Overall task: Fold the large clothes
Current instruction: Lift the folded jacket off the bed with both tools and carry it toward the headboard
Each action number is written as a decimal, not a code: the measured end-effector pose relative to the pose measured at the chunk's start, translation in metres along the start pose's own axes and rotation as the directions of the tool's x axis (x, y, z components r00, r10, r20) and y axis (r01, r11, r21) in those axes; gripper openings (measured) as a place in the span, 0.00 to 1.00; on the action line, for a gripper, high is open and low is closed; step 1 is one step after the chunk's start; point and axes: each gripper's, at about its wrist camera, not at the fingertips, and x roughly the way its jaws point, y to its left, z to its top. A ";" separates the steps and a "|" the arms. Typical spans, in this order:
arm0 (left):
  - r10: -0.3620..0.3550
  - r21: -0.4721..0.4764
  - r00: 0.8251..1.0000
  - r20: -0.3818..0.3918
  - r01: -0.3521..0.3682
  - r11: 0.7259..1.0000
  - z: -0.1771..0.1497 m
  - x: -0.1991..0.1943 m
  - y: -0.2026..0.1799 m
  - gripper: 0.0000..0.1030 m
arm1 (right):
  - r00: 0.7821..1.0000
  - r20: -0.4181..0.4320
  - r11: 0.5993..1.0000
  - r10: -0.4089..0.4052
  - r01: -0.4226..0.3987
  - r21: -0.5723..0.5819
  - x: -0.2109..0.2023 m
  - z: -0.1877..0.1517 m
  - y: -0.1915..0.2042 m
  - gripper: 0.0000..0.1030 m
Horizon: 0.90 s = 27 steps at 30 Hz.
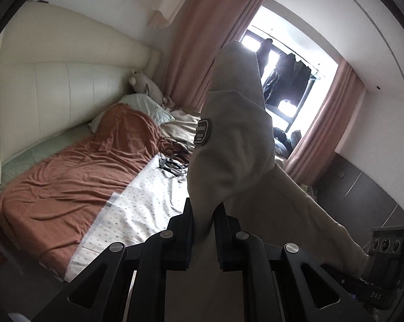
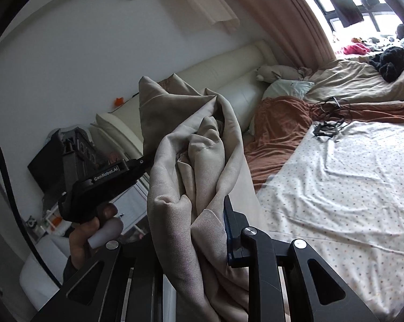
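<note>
**Two grippers, one beige garment held up off the bed**

Both grippers are clamped on the same beige garment (image 1: 228, 139), which is lifted in the air w/ none of it seen resting on the bed.

Left gripper (image 1: 203, 222): jaws nearly closed, cloth pinched between the pads. From there the fabric rises straight ahead & up in a tall fold, dark oval patch (image 1: 202, 134) on its left face. One band of it runs down to the right of the gripper, toward the right gripper's black body at the frame's lower-right edge.

Right gripper (image 2: 202, 230): jaws narrow, a thick bunch of the garment (image 2: 191, 166) packed between them; left finger hidden by cloth, right finger w/ blue pad edge showing. Fabric heaps up ahead & slightly left of it. Left of that, the left gripper (image 2: 145, 161) pokes into the cloth, a hand (image 2: 89, 236) on its grip.

Bed (image 2: 336, 187) lies ahead-right of the right gripper, ahead-left of the left one: dotted white sheet, rust blanket (image 1: 75, 171), pillow (image 1: 145, 107), plush toy (image 1: 145, 86), tangle of cables (image 2: 328, 126). Pink curtains (image 1: 196, 43) & bright window beyond.
</note>
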 end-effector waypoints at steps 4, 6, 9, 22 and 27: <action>0.046 0.033 0.999 0.025 -0.046 0.998 0.013 -0.014 0.029 0.13 | 0.999 -0.023 0.999 0.038 -0.039 -0.024 0.040 0.005 0.019 0.21; 0.072 0.034 0.997 0.040 -0.073 0.997 0.018 -0.018 0.046 0.13 | 0.997 -0.037 0.997 0.064 -0.065 -0.036 0.064 0.006 0.033 0.21; 0.118 0.048 0.991 0.058 -0.121 0.992 0.026 -0.021 0.071 0.13 | 0.993 -0.072 0.994 0.093 -0.097 -0.056 0.102 0.006 0.048 0.21; 0.292 -0.010 0.954 0.071 -0.292 0.956 0.061 -0.015 0.198 0.13 | 0.943 -0.264 0.962 0.203 -0.242 -0.124 0.275 0.003 0.098 0.21; 0.355 -0.033 0.932 0.073 -0.353 0.935 0.078 -0.009 0.244 0.13 | 0.923 -0.300 0.949 0.242 -0.289 -0.125 0.333 -0.001 0.113 0.21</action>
